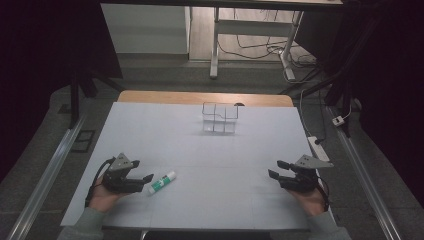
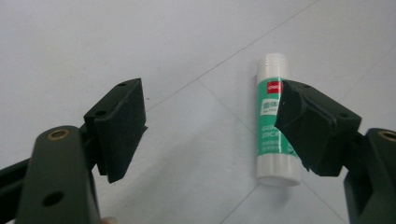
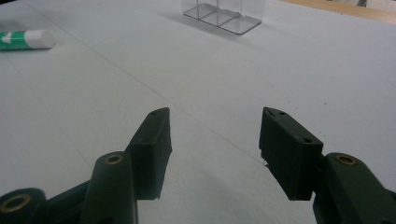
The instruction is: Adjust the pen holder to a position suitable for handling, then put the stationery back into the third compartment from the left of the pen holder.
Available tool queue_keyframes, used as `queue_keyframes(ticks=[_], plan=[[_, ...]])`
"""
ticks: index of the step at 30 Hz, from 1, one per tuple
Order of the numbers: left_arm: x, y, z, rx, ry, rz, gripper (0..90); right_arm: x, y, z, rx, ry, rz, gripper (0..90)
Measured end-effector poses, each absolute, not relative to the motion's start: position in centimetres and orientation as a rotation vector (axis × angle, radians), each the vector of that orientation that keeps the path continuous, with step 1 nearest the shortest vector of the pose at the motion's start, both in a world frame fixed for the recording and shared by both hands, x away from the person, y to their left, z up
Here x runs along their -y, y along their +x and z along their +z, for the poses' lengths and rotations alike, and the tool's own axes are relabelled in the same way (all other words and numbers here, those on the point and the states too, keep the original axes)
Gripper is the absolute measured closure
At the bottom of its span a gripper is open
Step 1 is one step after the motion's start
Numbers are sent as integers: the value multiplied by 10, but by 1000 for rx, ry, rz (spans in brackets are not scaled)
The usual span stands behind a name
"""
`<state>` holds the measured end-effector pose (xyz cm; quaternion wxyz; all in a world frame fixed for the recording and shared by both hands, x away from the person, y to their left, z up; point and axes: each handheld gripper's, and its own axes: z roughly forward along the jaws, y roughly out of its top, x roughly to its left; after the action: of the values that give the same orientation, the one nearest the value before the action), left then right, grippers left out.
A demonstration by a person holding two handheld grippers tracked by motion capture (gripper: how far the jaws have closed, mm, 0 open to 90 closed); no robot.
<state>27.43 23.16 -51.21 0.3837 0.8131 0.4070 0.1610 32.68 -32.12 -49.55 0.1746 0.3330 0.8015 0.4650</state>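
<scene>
High view: a glue stick (image 1: 161, 182) lies flat on the white table (image 1: 200, 145), well nearer the person than the clear plastic organiser (image 1: 220, 118) at the far side. The left gripper (image 1: 143, 180) rests just beside the stick's near end, jaws parted, holding nothing. The right gripper (image 1: 278, 169) sits well apart from the stick, across the table, also released.

Left gripper view: the stick (image 2: 275, 119) is a smooth white cylinder with a green label and a ribbed cap at its far end. It lies outside the gap, partly behind one padded jaw. It looks light, rigid and a little slippery, and likely to roll; a hold across the labelled middle seems safest.

Right gripper view: the matte black jaws stand spread over bare table; the stick (image 3: 25, 39) lies far off, the organiser (image 3: 224, 14) beyond.
</scene>
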Motion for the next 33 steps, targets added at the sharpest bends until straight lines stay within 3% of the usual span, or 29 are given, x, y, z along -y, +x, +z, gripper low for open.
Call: queue_keyframes(ticks=[33], plan=[[-189,303,-488,-889,2273,307,237,314,323,-505,-2351,875,1240,389]])
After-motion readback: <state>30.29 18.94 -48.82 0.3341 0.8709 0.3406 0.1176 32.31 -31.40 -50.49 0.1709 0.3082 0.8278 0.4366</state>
